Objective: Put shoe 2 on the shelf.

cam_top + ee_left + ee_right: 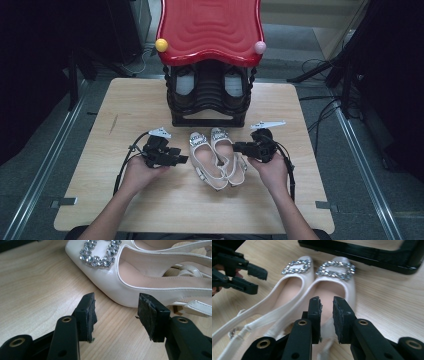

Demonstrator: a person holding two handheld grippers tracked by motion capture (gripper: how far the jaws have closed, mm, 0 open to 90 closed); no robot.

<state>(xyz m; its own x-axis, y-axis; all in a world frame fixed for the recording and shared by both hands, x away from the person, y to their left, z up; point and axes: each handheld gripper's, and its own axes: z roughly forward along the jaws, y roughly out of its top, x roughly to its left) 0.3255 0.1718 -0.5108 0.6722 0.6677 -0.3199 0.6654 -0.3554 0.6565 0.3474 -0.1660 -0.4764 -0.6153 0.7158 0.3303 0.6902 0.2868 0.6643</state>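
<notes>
Location type: a laboratory or recording studio set up for handling trials, not a home or shop. Indicators: a small pale wood-grain tabletop [150,100] stands alone on a grey floor [30,190], flanked by metal floor rails [45,160] on both sides. Loose black cables [320,107] run across the floor at the right. Black stands and equipment [350,65] line the dark edges of the room. A red-topped black shoe rack [210,60] occupies the far side of the tabletop.

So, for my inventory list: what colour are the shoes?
Glossy cream-white shoes, clearest in the left gripper view.
</notes>
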